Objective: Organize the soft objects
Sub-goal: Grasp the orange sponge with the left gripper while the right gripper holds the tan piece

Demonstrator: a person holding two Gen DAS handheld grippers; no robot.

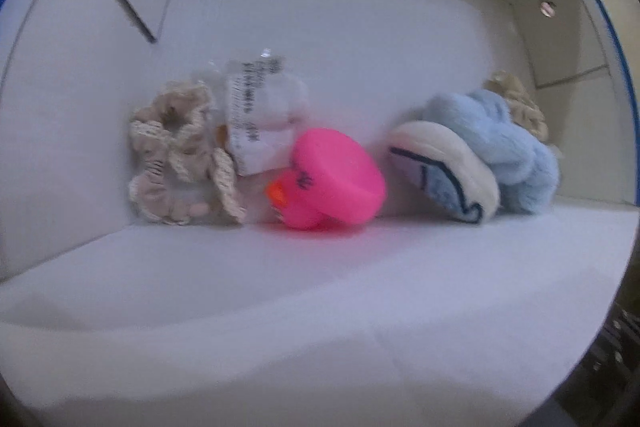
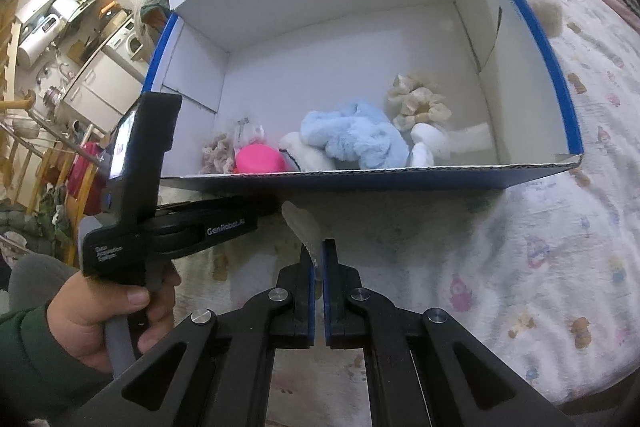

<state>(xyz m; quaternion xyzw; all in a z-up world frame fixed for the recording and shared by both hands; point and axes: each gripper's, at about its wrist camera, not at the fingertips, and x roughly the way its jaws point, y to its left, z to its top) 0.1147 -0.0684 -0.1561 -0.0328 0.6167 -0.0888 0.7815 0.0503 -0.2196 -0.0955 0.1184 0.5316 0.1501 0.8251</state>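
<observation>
Soft quilted bedding printed with small pastel cartoon figures lay under an open cardboard box, white inside and blue outside. Along the box's near wall sat a loose row of soft things: a beige crinkled fabric scrunchie, a white item in clear crackly wrapping, a glossy pink rubber duck with an orange beak tipped onto its side, a cream-and-blue plush piece with dark stitching, and a fluffy pale-blue plush toy.

Only the right wrist view showed the cream ruffled scrunchie whole, two smooth white rounded pieces beside it, a cluttered kitchen corner far off, and a fuzzy beige tuft outside the box. The left wrist view, blurred, looked from inside the box and caught the duck's face and the stitching up close, but none of its own fingers.

A hand in a dark green sleeve gripped the left gripper by its grey handle, its black body reaching toward the box's near edge; its jaws were hidden there, though drawn together. The right gripper pointed steeply down before the box, its blue-padded fingers nearly touching and pinching a thin translucent strip.
</observation>
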